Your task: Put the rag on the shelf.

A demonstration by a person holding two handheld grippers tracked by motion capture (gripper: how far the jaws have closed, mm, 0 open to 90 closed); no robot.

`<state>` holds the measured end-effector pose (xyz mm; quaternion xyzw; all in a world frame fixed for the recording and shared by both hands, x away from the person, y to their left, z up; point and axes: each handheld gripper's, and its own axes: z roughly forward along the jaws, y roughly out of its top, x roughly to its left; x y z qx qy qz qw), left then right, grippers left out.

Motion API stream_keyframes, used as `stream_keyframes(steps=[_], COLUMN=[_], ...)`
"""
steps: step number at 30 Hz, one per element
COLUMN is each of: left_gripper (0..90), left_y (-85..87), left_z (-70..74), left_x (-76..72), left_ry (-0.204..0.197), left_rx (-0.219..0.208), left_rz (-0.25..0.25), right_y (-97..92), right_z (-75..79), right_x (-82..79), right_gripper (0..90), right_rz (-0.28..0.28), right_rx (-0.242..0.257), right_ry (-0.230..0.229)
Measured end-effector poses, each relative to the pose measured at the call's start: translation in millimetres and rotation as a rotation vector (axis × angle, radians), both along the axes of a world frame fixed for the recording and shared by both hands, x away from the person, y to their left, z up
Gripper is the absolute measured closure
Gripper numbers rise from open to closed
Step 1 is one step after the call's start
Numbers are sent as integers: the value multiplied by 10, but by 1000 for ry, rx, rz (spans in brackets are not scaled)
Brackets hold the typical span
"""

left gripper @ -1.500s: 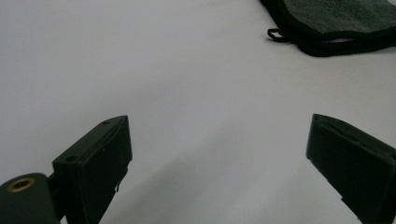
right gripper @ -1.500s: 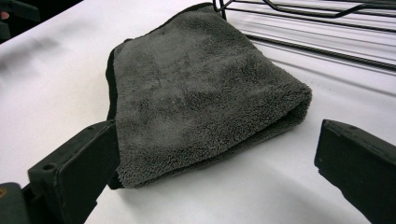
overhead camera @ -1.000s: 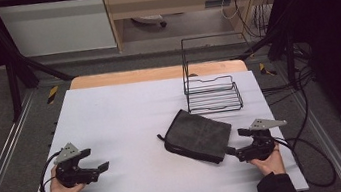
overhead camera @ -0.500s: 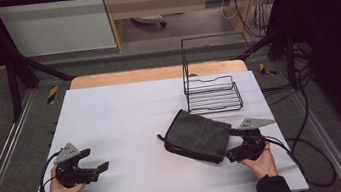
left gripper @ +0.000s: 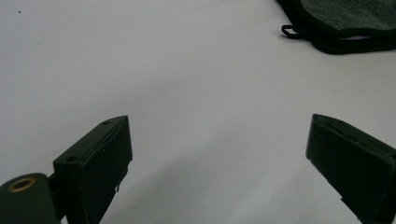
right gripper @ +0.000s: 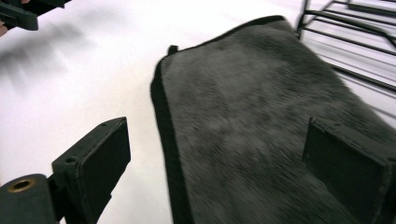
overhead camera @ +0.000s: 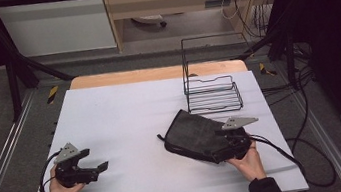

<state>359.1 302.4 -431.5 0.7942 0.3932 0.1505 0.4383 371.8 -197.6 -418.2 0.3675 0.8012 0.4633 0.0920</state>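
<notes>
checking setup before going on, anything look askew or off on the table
Nothing is damaged or spilled. The dark towel lies folded but skewed to the table's edges, beside the upright wire rack.

A dark grey, fuzzy folded cloth (overhead camera: pixel 198 135) is lying flat on the white bench (overhead camera: pixel 126 117), toward the right front. It is sitting askew, one corner pointing toward the bench's far side. Black stitched edging is running round it, and a small loop is sticking out at its left corner.
</notes>
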Motion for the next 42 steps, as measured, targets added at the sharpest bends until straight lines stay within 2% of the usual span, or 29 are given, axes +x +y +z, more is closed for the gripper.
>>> stream_keyframes(steps=[6, 9, 12, 13, 17, 22, 28, 32, 37, 40, 42], left_gripper=[72, 74, 74, 75, 76, 79, 81, 82, 83, 83, 83], left_y=[-1, 1, -6, -6, -8, -12, -10, -14, -23, -26, -27], left_z=[-3, -3, -7, -7, -8, -10, -13, -13, -18, -18, -17], left_x=[2, 3, 2, 2, 3, 3, 4, 3, 4, 2, 0], left_ry=[2, 3, 3, 3, 3, 5, 8, 7, 8, 7, 7], left_rx=[5, 8, 8, 10, 10, 12, 17, 18, 19, 22, 21], left_rz=[1, 2, 3, 2, 1, -1, -3, -4, -3, -2, -2], right_y=[224, 403, 477, 569, 706, 949, 1156, 1217, 1242, 1273, 1272], right_z=[11, 15, 15, 12, -4, -84, -175, -246, -256, -280, -289], right_x=[53, 103, 127, 157, 194, 268, 345, 396, 412, 397, 391], right_gripper=[138, 176, 204, 228, 259, 328, 340, 330, 331, 361, 414], right_rz=[16, 43, 53, 59, 59, 77, 87, 71, 74, 70, 71], right_rx=[-27, -52, -53, -53, -65, -101, -177, -211, -235, -287, -311], right_ry=[7, 8, 9, 16, 20, 14, -2, -9, -17, -49, -70])
